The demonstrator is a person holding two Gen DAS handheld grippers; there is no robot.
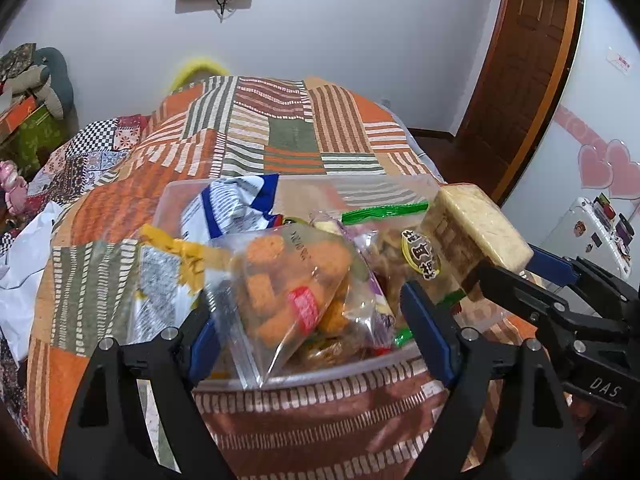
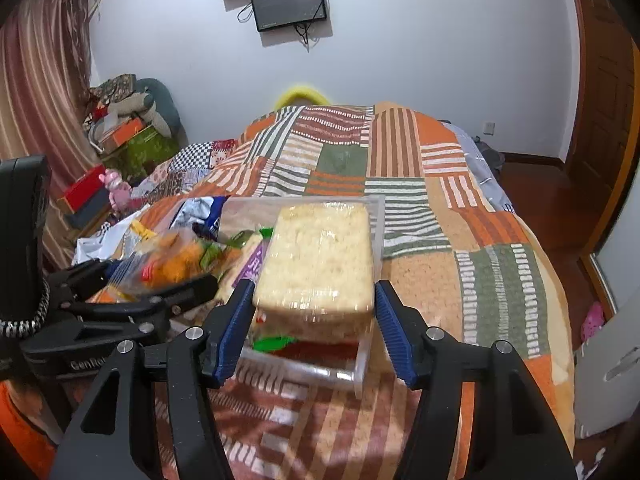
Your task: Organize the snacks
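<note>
A clear plastic bin [image 1: 320,376] sits on the patchwork bed, heaped with snack packs. My left gripper [image 1: 308,320] stands open around a clear bag of orange biscuits [image 1: 288,284] on top of the heap. My right gripper [image 2: 314,312] is shut on a pale wrapped rice-cracker block [image 2: 320,256], holding it over the bin's right end [image 2: 360,364]. The same block [image 1: 476,224] and right gripper [image 1: 504,276] show at the right of the left wrist view. A blue-and-white bag [image 1: 232,204] and a yellow pack [image 1: 176,248] lie at the bin's left.
The striped orange and green quilt [image 2: 440,220] covers the bed around the bin. White wrapping [image 1: 20,268] lies left of it. Boxes and cushions [image 2: 128,128] pile by the curtain. A wooden door [image 1: 520,60] and a white appliance [image 1: 592,236] stand to the right.
</note>
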